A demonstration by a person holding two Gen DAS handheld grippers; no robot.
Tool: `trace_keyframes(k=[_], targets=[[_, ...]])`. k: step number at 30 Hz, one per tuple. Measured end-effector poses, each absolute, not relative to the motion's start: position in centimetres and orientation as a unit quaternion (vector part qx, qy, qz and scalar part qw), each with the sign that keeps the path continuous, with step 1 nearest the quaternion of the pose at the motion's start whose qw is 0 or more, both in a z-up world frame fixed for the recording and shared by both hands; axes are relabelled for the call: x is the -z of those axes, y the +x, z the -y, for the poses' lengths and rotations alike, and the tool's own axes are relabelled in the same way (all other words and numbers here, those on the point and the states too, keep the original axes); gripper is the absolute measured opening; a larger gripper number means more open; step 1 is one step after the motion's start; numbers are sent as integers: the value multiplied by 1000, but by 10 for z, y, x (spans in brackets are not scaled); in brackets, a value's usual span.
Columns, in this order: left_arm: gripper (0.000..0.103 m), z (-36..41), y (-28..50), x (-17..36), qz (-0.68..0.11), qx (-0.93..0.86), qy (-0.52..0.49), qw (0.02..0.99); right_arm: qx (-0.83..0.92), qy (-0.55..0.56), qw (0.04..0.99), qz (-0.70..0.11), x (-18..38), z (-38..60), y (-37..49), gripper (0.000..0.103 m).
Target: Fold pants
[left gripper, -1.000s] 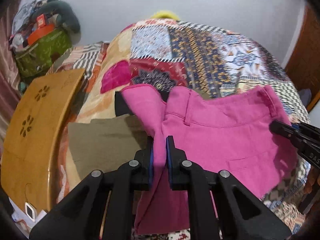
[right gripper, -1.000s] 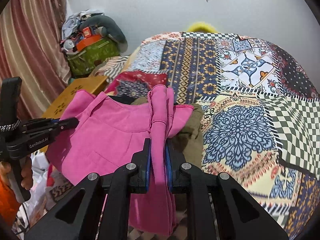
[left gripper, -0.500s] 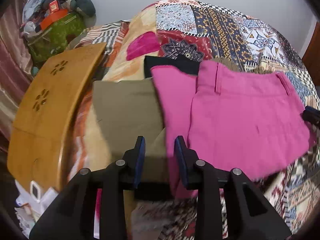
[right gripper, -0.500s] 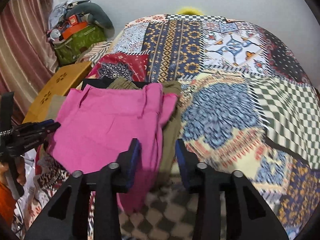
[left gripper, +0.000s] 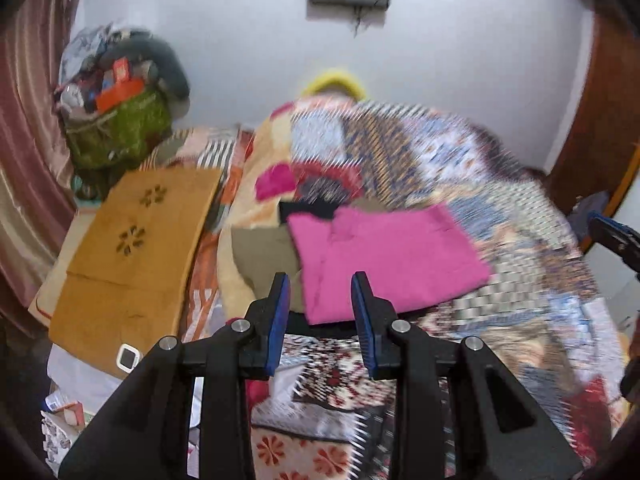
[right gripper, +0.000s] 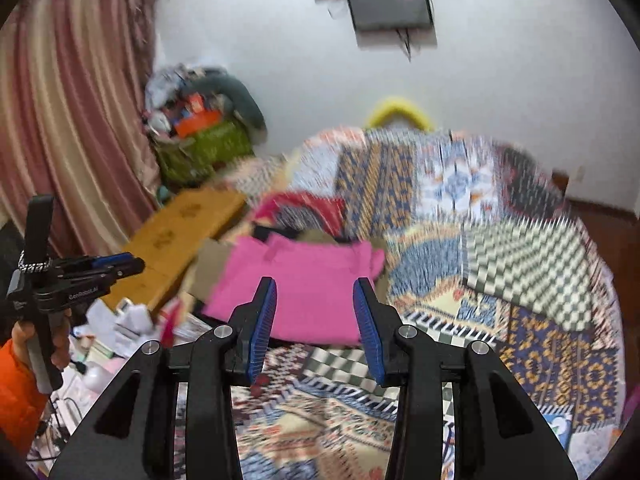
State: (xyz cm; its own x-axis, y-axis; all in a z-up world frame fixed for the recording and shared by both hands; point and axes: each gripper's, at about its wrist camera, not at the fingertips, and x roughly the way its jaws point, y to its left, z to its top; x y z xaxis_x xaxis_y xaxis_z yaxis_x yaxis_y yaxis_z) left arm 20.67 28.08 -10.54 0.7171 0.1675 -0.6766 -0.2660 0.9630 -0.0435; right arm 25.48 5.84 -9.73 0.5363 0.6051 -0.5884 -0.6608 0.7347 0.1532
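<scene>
The folded pink pants (left gripper: 384, 256) lie flat on the patterned bedspread (left gripper: 520, 280), partly on top of an olive garment (left gripper: 264, 256). They also show in the right wrist view (right gripper: 300, 284). My left gripper (left gripper: 320, 320) is open and empty, held back from the near edge of the pants. My right gripper (right gripper: 314, 320) is open and empty, also pulled back from the pants. The left gripper shows at the left of the right wrist view (right gripper: 120, 266). The right gripper's tip shows at the right edge of the left wrist view (left gripper: 612, 236).
A wooden board (left gripper: 136, 248) lies left of the bed. A green bag heaped with clutter (left gripper: 116, 120) stands by the curtain (right gripper: 68, 120). A dark garment (left gripper: 308, 208) lies under the pants. A yellow object (right gripper: 400, 110) sits at the bed's far end. Both views are blurred.
Both grippers opened and let go of the pink pants, which dropped flat onto the pile. Both grippers then drew back and up away from the bed.
</scene>
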Motion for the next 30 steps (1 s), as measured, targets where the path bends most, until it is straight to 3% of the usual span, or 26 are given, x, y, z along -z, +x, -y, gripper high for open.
trace_keyframes(k=[8, 17, 20, 25, 27, 30], targets=[[31, -217, 114, 21, -243, -112, -38, 963, -393, -33, 893, -217, 27, -35, 163, 36], [33, -157, 34, -16, -157, -120, -27, 980, -404, -38, 904, -135, -5, -9, 79, 38], [47, -146, 16, -21, -140, -123, -27, 982, -403, -32, 906, -124, -7, -1, 66, 52], [82, -133, -11, -27, -113, -121, -25, 986, -389, -18, 914, -115, -8, 8, 56, 73], [88, -131, -18, -28, -102, -126, -26, 986, -382, -10, 918, -108, -9, 11, 52, 83], [95, -126, -26, -29, -93, -131, -20, 987, -375, -11, 921, -106, -10, 12, 47, 86]])
